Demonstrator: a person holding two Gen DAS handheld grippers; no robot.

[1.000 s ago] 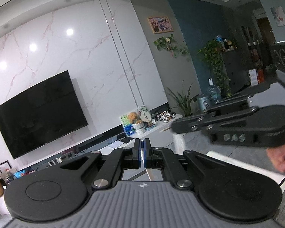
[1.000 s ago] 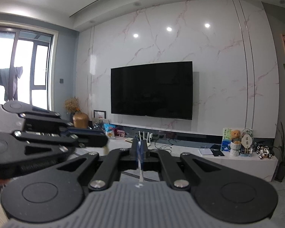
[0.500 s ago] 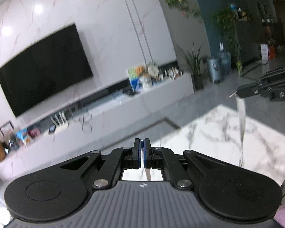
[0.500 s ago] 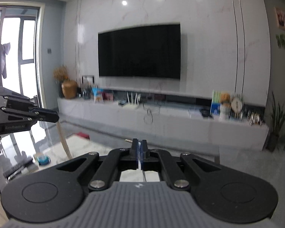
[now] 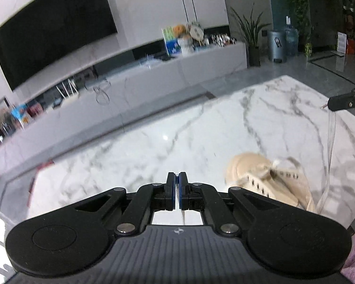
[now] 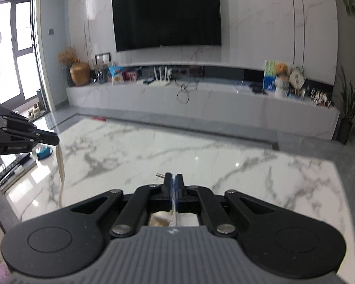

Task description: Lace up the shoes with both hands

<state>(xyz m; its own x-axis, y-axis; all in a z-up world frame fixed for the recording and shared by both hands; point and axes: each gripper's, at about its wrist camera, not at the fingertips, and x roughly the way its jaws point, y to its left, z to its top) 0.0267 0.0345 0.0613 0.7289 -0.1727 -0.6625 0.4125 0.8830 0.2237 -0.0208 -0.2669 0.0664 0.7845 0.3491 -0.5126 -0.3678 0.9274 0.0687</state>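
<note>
Left wrist | left hand-held gripper [image 5: 177, 190] clamped on lace end [image 5: 183, 216] | right hand-held gripper [image 6: 174, 189] clamped on other lace end [image 6: 173, 215]

Glossy veined marble tabletop [image 5: 201, 130]; matt beige cloth shoe [image 5: 267, 182] with woven white lace [image 5: 330, 137]; matt black plastic gripper [image 5: 177, 190].

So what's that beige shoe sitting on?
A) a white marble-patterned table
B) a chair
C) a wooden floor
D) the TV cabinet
A: in the left wrist view the beige shoe lies on the white marble-patterned table, with a lace end running up from it to the right gripper.
</note>
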